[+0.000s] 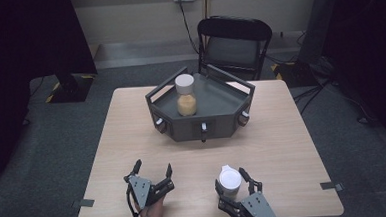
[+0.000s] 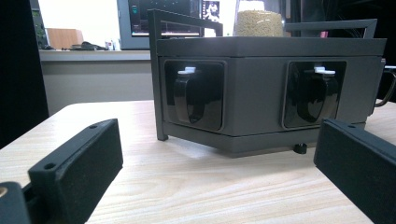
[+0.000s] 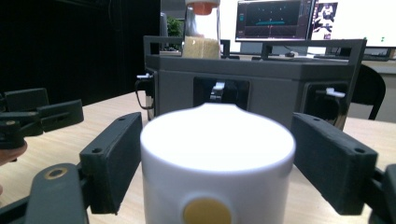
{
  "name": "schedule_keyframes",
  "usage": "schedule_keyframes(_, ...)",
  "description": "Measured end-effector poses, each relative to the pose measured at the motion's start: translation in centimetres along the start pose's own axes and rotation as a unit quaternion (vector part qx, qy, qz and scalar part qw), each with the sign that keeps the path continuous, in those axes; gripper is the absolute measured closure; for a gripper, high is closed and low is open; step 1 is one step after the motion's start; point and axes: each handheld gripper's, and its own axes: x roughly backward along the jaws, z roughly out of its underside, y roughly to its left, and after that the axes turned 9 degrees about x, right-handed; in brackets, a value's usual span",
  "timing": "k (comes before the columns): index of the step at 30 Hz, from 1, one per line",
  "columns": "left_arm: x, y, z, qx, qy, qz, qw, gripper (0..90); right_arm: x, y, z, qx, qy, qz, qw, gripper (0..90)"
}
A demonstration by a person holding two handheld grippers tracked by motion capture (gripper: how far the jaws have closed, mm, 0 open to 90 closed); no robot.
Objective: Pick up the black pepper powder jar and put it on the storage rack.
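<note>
A white container with a small spout on its rim and a yellow dot on its side stands near the table's front edge. My right gripper is shut on it, one jaw against each side. To its left my left gripper rests low on the table, open, with nothing between its jaws. At the middle back of the table sits a dark grey hexagonal tray stand. A clear jar of yellow grains with a white lid stands on its left part.
The stand's side faces have recesses with black handles and white pegs. A black folding chair stands behind the table. Grey tape marks sit at the front corners. Bare wood lies between the grippers and the stand.
</note>
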Motion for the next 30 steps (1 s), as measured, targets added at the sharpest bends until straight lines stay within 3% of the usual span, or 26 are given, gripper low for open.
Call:
schedule_keyframes(18, 0.0, -0.1, 0.0, 0.000, 0.000, -0.002, 1.0000, 0.9, -0.2, 0.0, 1.4, -0.005, 0.025, -0.013, 0.9996, 29.5)
schedule_keyframes(30, 0.0, -0.1, 0.0, 0.000, 0.000, -0.002, 1.0000, 1.0, -0.1, 0.0, 1.2, -0.008, 0.028, -0.011, 0.9995, 30.3)
